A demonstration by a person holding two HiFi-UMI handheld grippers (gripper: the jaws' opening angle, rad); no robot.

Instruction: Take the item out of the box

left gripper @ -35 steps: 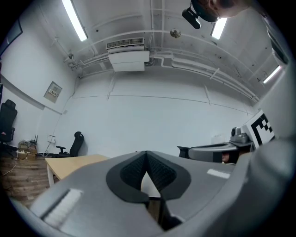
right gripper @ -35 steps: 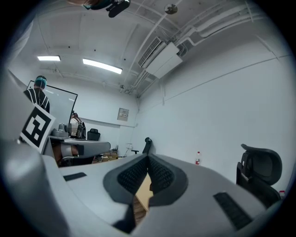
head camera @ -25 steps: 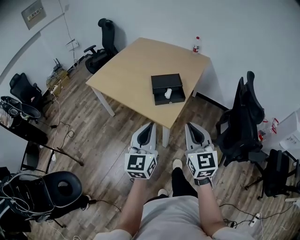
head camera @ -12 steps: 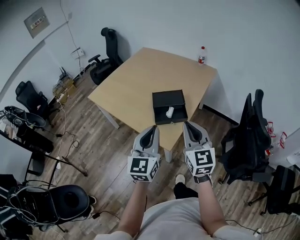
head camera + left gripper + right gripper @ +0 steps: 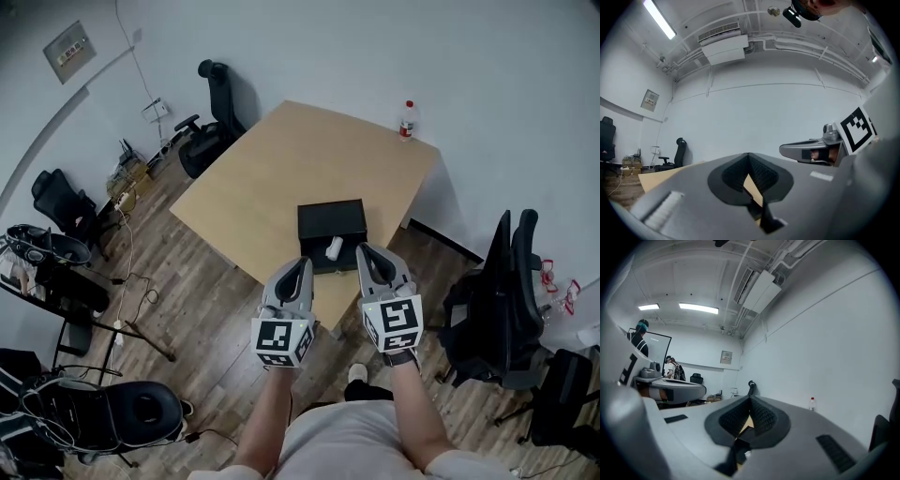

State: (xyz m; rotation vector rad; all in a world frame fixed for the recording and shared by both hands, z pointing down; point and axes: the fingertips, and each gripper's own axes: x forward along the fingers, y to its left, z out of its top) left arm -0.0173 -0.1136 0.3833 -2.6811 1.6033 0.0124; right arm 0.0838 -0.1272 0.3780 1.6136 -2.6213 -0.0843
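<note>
A black open box [image 5: 331, 225] lies near the front edge of the light wood table [image 5: 281, 169]. A small white item [image 5: 334, 247] lies inside it at the front. My left gripper [image 5: 301, 266] is held just short of the box's front left corner, shut with nothing in it. Just as empty and shut, my right gripper [image 5: 368, 253] points at the box's front right corner. In the left gripper view the pads [image 5: 754, 171] meet. In the right gripper view the pads [image 5: 757, 413] meet too, with the box's dark edge [image 5: 746, 432] showing through the gap below.
A plastic bottle [image 5: 407, 120] stands at the table's far corner. Black office chairs stand beyond the table [image 5: 214, 103], at the right [image 5: 506, 291] and at the lower left [image 5: 131, 408]. Cables lie on the wooden floor [image 5: 131, 281].
The person has stepped up to the table. Both grippers, still shut, have come from over the floor to the table's front edge by the box.
</note>
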